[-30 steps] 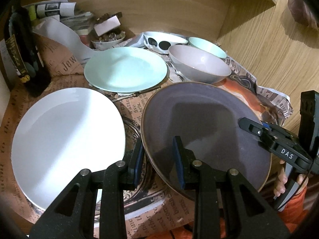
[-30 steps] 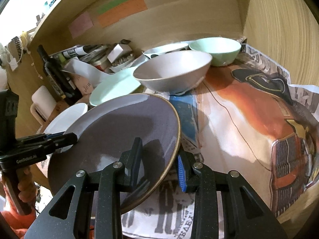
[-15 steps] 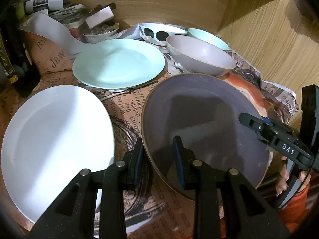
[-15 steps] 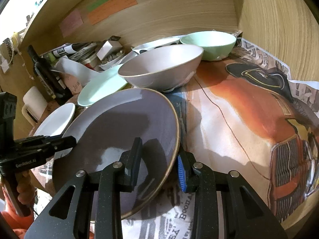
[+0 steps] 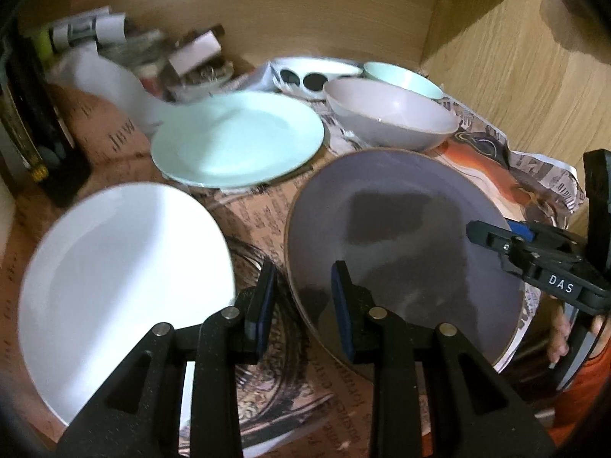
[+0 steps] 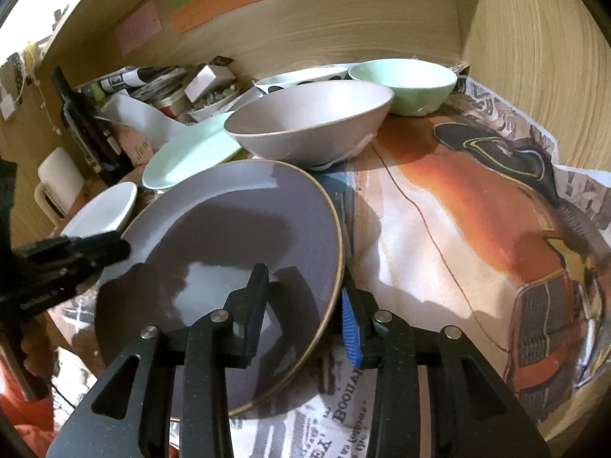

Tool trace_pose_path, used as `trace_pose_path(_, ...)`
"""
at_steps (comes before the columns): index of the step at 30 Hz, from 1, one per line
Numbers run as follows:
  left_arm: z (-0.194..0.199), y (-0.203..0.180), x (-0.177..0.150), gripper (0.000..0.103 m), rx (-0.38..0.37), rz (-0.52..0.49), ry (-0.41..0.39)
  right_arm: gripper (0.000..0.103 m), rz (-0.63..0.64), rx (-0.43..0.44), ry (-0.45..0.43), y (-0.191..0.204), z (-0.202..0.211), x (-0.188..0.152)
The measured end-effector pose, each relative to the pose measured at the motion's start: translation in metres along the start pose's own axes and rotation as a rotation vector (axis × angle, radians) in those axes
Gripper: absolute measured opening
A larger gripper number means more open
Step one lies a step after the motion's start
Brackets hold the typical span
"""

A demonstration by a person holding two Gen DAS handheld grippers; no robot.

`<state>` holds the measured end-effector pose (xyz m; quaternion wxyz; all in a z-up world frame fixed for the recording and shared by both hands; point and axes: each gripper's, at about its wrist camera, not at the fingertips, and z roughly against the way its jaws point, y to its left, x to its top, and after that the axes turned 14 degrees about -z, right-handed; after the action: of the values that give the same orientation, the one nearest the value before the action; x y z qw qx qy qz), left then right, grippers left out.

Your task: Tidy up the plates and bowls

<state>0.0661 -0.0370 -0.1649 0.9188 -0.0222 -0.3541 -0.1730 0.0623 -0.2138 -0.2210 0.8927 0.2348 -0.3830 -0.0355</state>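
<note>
Down in the left wrist view, the left gripper (image 5: 301,305) straddles the near-left rim of a large round grey-purple plate with a thin brown edge (image 5: 401,244). One finger lies over the plate's inner face and the other outside the rim; whether the pads actually press is hard to say, since the rim sits in shadow between them. Left of the fingers is a glossy white round plate (image 5: 122,286), its near edge hidden behind the gripper body. Beyond the fingertips lies a pale mint-green plate (image 5: 236,137), and farther off a dull pinkish-grey bowl (image 5: 389,118), a small mint bowl (image 5: 401,78) half hidden behind it, and a white dish with black spots (image 5: 313,76). The clutter at the back left is blurred. At the right edge the right gripper (image 5: 492,234) reaches over the grey-purple plate's far rim, with a few of the person's fingers (image 5: 557,339) showing below it.

Seen from the right wrist, the right gripper (image 6: 305,305) has its jaws opening around the right rim of the grey-purple plate (image 6: 229,236), which rests on printed newspaper sheets (image 6: 439,221). The left finger is over the plate; the blue-padded right finger (image 6: 349,328) stands just clear of the rim. Ahead of the fingertips sits the pinkish-grey bowl (image 6: 309,118), with the mint bowl (image 6: 404,84) behind it to the right. The left gripper (image 6: 114,246) enters from the left edge, its tips over the plate's far side and its body cut off.
</note>
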Motion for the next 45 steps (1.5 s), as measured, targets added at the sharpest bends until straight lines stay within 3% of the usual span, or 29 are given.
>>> trace_pose_path(3, 0.009, 0.004, 0.001, 0.030, 0.014, 0.003, -0.027, 0.043, 0.011, -0.035, -0.034, 0.001, 0.006, 0.001)
trace_pose_path(5, 0.014, 0.007, 0.002, 0.032, 0.024, 0.009, -0.043, 0.057, 0.018, -0.076, -0.097, 0.003, 0.016, 0.003)
trace_pose_path(11, 0.041, 0.018, 0.004, 0.056, 0.065, 0.041, -0.135, 0.059, 0.023, -0.050, -0.192, 0.013, 0.042, 0.014)
trace_pose_path(21, 0.095, 0.044, -0.005, 0.092, 0.197, 0.057, -0.271, 0.070, 0.070, 0.074, -0.239, 0.059, 0.051, 0.019)
trace_pose_path(26, 0.109, 0.067, -0.019, 0.095, 0.260, 0.078, -0.279, 0.071, 0.117, 0.118, -0.219, 0.087, 0.040, 0.018)
trace_pose_path(34, 0.109, 0.111, -0.050, 0.096, 0.316, 0.136, -0.213, 0.071, 0.187, 0.153, -0.154, 0.130, 0.011, 0.013)
trace_pose_path(45, 0.093, 0.161, -0.091, 0.095, 0.317, 0.209, -0.107, 0.071, 0.187, 0.191, 0.016, 0.170, -0.039, 0.001)
